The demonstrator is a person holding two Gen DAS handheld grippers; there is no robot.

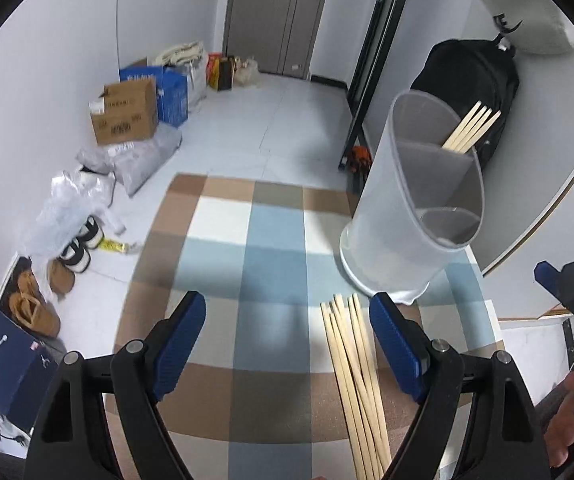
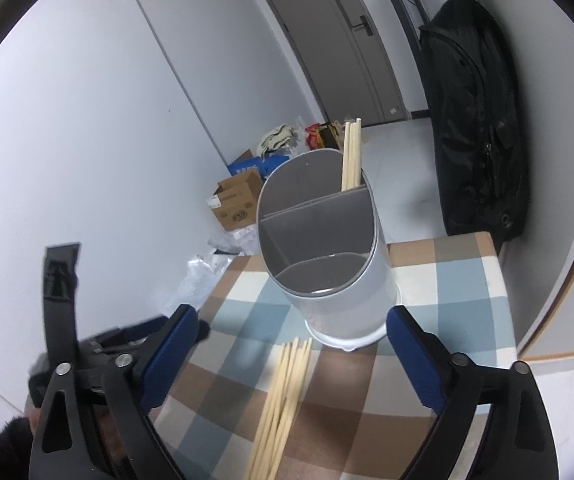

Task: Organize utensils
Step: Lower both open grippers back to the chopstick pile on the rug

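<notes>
Hovering over the checked tabletop [image 1: 223, 248], we hold the left claw [image 1: 287, 340] and right claw [image 2: 293, 354] wide, gripping nothing. Loose chopsticks [image 1: 357, 380] lie flat between the fingers, near the white holder [image 1: 407, 216] at the far edge; its rear compartment holds more chopsticks [image 2: 351, 156].

Pale wooden chopsticks [image 1: 357, 380], checked cloth [image 1: 271, 264]
</notes>
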